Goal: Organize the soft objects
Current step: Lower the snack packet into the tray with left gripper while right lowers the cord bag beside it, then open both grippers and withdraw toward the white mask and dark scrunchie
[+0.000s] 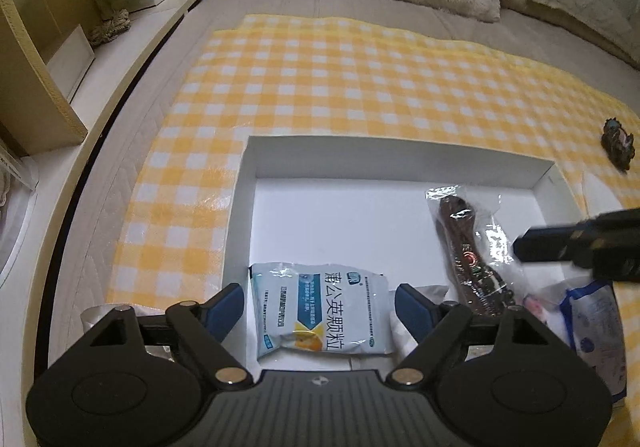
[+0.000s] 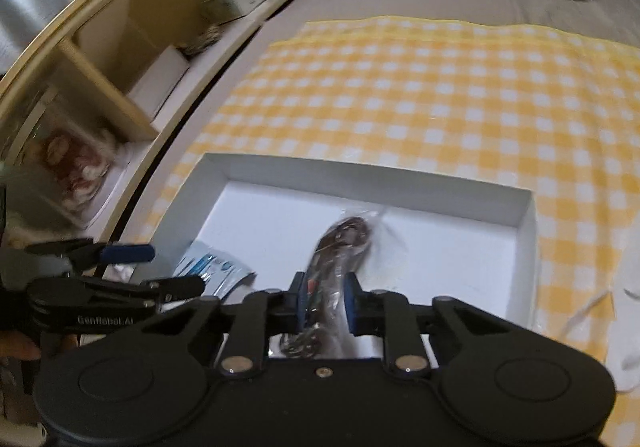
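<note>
Spread wide, the left gripper brackets a blue-and-white sachet lying free in the white box; beyond its right finger lie a clear-bagged brown item, the right tongs' tip and another packet outside the box.

Pinching that clear-bagged brown item's near end, the right gripper holds it over the box floor. By my reading, two items are boxed and the packet and a dark trinket remain.

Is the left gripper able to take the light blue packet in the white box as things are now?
Probably yes. The left gripper has open jaws on either side of the light blue packet, with nothing lying over it in the white box.
</note>
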The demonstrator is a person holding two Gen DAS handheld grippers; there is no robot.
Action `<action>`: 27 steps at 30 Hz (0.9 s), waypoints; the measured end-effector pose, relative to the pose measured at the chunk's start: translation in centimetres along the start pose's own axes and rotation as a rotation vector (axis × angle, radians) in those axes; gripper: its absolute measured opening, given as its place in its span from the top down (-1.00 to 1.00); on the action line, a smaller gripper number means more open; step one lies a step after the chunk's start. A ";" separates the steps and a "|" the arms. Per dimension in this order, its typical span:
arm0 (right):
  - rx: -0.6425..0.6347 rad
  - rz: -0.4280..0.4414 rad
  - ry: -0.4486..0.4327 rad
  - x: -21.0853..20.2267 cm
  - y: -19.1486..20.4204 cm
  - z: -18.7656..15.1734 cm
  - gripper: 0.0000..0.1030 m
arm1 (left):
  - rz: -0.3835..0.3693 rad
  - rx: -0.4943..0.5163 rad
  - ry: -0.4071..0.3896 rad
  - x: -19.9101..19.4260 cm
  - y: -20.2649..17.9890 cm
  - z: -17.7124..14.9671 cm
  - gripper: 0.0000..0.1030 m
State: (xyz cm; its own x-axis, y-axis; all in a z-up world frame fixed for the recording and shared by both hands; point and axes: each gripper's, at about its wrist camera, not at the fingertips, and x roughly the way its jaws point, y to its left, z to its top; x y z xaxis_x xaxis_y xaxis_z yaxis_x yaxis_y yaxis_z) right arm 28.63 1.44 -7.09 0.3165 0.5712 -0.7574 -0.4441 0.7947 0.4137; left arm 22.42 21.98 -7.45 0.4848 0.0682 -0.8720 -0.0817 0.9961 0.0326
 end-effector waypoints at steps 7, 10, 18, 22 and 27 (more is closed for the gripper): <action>-0.109 -0.087 0.116 3.3 0.7 -1.5 0.71 | -0.005 0.002 -0.008 -0.4 -0.5 0.1 -0.59; -0.096 -0.080 0.120 3.2 0.4 -1.7 0.71 | -0.012 0.004 -0.011 -0.5 -0.6 0.1 -0.59; -0.101 -0.049 0.017 -1.3 0.6 -1.0 0.45 | -0.042 -0.005 -0.046 -2.1 -1.1 0.0 -0.62; -0.109 -0.058 -0.046 -4.0 0.6 -0.8 0.23 | -0.048 -0.015 -0.064 -3.2 -1.2 -0.2 -0.62; -0.119 -0.071 -0.095 -6.6 0.4 -1.0 -0.05 | -0.053 -0.037 -0.094 -5.1 -1.2 -0.9 -0.73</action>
State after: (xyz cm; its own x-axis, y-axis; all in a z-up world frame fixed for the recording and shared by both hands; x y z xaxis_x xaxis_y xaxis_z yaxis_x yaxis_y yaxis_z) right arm 25.52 -2.18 -2.41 0.4259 0.5358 -0.7291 -0.5121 0.8070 0.2940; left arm 19.26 20.42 -3.53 0.5686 0.0217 -0.8223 -0.0849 0.9959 -0.0325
